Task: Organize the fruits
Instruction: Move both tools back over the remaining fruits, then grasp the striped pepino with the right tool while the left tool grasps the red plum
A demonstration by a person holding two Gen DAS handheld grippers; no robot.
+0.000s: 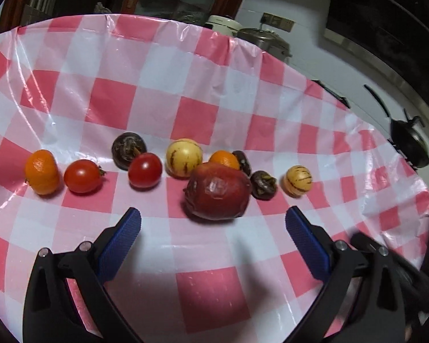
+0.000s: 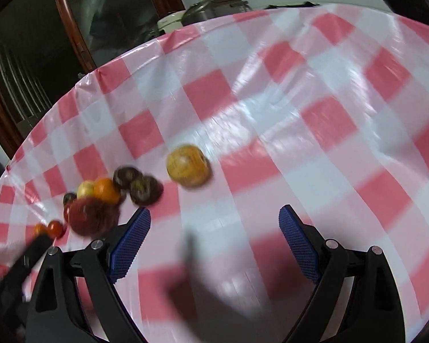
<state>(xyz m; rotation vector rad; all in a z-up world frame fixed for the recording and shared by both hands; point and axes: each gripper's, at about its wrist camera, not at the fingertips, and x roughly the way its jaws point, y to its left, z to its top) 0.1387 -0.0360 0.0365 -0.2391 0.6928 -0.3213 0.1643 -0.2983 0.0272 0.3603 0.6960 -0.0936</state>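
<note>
Fruits lie in a loose row on the checked cloth. In the left wrist view, from left: an orange (image 1: 42, 172), two red tomatoes (image 1: 83, 176) (image 1: 145, 170), a dark fruit (image 1: 127, 150), a yellow striped melon (image 1: 184, 157), a big red apple (image 1: 218, 191), a second orange (image 1: 224, 159) behind it, two more dark fruits (image 1: 262, 185) (image 1: 242, 161), and a small yellow striped melon (image 1: 298, 181). My left gripper (image 1: 213, 223) is open just short of the apple. My right gripper (image 2: 214, 225) is open and empty, near the small melon (image 2: 188, 165); that view is blurred.
A pink and white checked plastic cloth (image 1: 186, 91) covers the table. Past its far edge stand a white appliance (image 1: 223, 24) and a metal pot (image 1: 264, 40). A black pan (image 1: 409, 143) sits off the right edge. The left gripper's body (image 2: 17, 263) shows at the right view's lower left.
</note>
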